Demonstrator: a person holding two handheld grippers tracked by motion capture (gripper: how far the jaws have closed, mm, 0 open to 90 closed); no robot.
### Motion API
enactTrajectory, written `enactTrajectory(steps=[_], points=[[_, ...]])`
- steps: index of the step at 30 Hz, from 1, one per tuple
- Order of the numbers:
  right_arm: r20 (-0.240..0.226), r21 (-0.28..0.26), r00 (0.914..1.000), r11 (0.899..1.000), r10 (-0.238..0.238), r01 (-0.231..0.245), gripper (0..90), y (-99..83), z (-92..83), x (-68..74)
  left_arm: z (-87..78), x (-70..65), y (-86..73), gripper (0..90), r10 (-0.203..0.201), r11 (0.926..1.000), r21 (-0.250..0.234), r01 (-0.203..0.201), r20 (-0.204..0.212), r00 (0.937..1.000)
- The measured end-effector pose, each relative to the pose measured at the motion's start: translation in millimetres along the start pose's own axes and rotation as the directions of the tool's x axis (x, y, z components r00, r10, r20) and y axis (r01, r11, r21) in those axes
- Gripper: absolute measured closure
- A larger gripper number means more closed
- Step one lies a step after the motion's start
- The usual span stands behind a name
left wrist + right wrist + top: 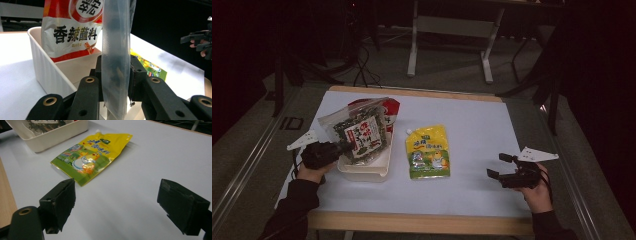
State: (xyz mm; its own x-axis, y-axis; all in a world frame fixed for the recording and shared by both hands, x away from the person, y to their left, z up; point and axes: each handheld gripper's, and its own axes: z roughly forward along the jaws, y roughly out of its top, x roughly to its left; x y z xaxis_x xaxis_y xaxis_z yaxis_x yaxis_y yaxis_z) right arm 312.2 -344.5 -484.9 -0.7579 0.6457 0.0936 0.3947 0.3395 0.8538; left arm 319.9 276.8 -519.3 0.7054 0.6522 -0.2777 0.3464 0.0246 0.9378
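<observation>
Left tongs point(346, 146) clamp the clear snack bag point(360, 131) upright over the tub point(364, 170).

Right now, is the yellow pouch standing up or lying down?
Lying down. The yellow pouch rests flat on the white table, label up, beside the tub.

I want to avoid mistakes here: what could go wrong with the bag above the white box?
The left gripper pinches only the thin edge of the clear bag, so it may slip. The red bag already stands in the white box, so it might tip. The yellow pouch lies close beside the box.
</observation>
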Motion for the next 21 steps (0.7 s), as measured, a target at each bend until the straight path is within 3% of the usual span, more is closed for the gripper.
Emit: enactTrajectory(steps=[4, 8, 10, 12, 21], points=[[-0.004, 0.003, 1.0000, 1.000, 0.001, -0.001, 14.7, 0.4, 0.1, -0.1, 0.1, -2.4, 7.1, 71.9, 0.005, 0.9994, 0.035, -0.003, -0.044, 0.9990], [-0.003, 0.000, 1.0000, 1.000, 0.002, -0.002, 14.6, 0.7, -0.4, -0.7, -8.2, -8.4, 11.8, 57.7, 0.050, 0.9987, -0.006, -0.051, -0.111, 0.9926], [-0.004, 0.002, 1.0000, 1.000, 0.004, -0.004, 14.6, 0.6, -0.2, -1.2, -14.8, -11.7, 15.8, 55.4, 0.045, 0.9983, -0.031, -0.049, -0.125, 0.9912], [-0.004, 0.002, 1.0000, 1.000, 0.003, -0.003, 14.6, 0.9, 0.3, -0.7, -21.0, -17.7, 19.3, 45.0, 0.046, 0.9977, -0.043, -0.053, -0.160, 0.9860], [-0.013, -0.013, 0.9997, 1.000, -0.022, 0.022, 13.9, 3.1, -0.9, 2.4, -38.4, -44.4, 17.6, 44.1, 0.072, 0.9973, -0.002, -0.073, -0.194, 0.9785]])
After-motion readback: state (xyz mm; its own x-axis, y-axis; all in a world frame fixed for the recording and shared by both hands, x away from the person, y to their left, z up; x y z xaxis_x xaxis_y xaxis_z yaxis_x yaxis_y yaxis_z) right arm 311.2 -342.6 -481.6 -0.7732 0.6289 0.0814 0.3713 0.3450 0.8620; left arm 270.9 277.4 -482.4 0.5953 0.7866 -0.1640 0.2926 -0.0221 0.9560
